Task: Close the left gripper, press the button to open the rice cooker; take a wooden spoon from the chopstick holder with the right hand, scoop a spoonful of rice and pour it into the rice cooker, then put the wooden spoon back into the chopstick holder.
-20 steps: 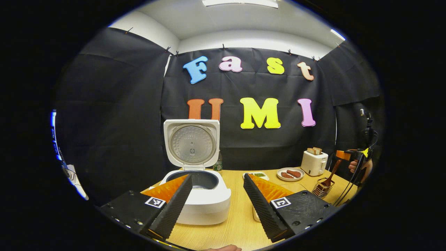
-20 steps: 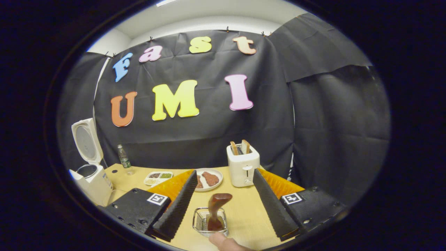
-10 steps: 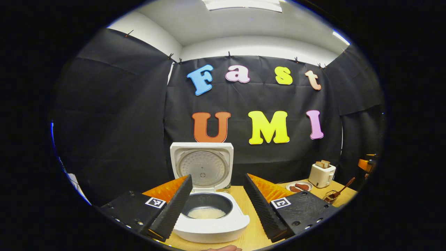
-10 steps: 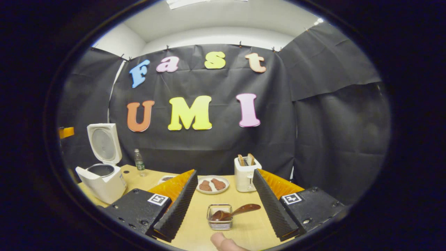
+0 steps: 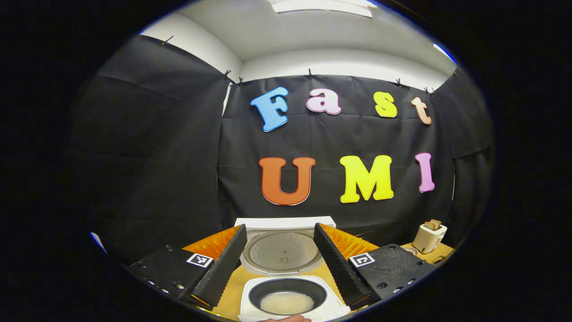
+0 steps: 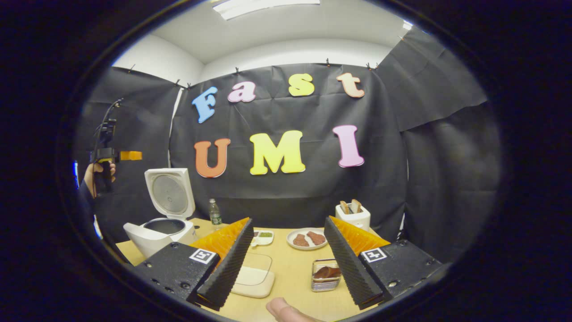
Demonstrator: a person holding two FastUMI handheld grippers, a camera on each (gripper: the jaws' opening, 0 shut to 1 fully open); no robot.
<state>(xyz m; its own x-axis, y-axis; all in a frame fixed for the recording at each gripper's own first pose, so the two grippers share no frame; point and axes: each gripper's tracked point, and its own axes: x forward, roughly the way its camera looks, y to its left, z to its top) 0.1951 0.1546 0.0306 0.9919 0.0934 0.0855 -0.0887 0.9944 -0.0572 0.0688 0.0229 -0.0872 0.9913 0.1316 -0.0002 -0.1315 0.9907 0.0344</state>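
Here we judged the task complete: both grippers (image 5: pixel 279 261) (image 6: pixel 286 257) hung with jaws wide, empty; wooden spoon (image 6: pixel 327 272) in its chopstick holder (image 6: pixel 325 282), rice cooker (image 5: pixel 286 295) open; only withdrawal remained.

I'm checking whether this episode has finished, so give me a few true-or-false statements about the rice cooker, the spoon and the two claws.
1. The rice cooker has its lid up. True.
2. The pot is empty. False: pale rice lies in it.
3. The right claw grips the wooden spoon. False: its jaws stand open and the wooden spoon sits in the chopstick holder.
4. The left claw is open. True.
5. The toaster holds bread slices. True.
6. The plate beside the toaster is bare. False: the plate carries brown pieces of food.
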